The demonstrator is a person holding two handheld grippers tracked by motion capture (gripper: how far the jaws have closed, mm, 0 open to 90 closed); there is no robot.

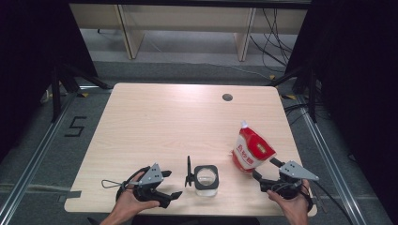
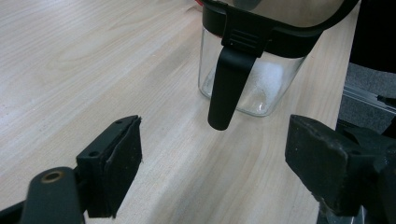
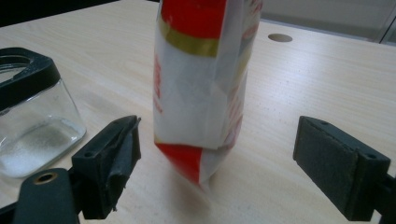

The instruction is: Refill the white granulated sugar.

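At the lower left of the high view the left gripper [image 1: 174,183] lies with its jaws spread and empty, just left of a square glass jar [image 1: 206,180] with a black rim and hanging black handle [image 2: 228,86]. At lower right, the right gripper [image 1: 265,168] stands released beside the red-and-white pouch [image 1: 251,151], white characters on it unreadable. Farther up the pale wood table [image 1: 164,117] is a round hole [image 1: 227,97].

Each hand grips a black gripper topped by a grey three-cornered plate: left gripper [image 1: 173,183], right gripper [image 1: 264,168]. A thin dark cable loops from the left one; a cable trails off the right. The jaws are matte black blocks with flat, seemingly rubbery pads [image 3: 125,154], screw holes and a brass-coloured rivet.
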